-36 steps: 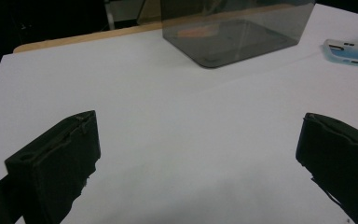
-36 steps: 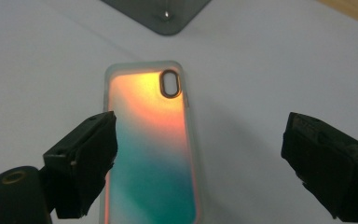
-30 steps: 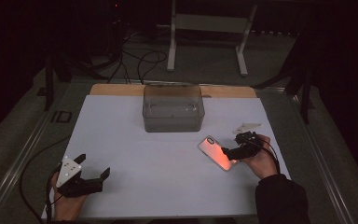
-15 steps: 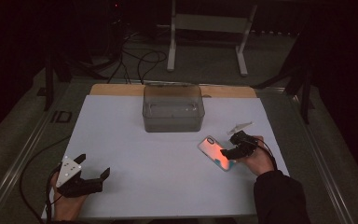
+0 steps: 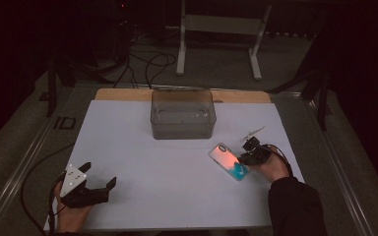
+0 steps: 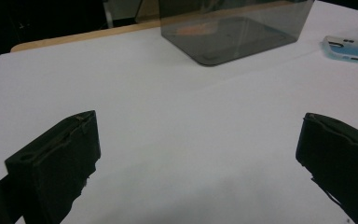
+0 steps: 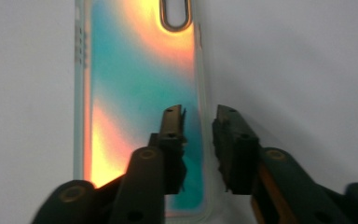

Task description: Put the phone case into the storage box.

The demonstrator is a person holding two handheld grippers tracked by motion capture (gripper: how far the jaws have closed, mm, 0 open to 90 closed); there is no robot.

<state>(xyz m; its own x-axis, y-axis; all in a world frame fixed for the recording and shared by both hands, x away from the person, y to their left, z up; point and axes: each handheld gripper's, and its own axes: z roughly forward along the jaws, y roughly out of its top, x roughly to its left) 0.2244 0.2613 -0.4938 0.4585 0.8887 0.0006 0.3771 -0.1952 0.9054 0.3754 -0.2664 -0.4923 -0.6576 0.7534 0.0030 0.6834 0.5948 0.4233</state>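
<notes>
Your right gripper (image 5: 250,153) is closing on the phone case (image 5: 229,161).

The phone case (image 7: 140,107) is lying flat on the white counter (image 5: 177,172), near its right edge and in front of the clear box (image 5: 182,113). Your right jaws have just been narrowing and are straddling the case's long right rim, one jaw over it and one outside; I cannot tell whether they are pressing it. Your left gripper (image 5: 94,186) is resting at the near left corner, jaws spread wide and holding nothing.
</notes>
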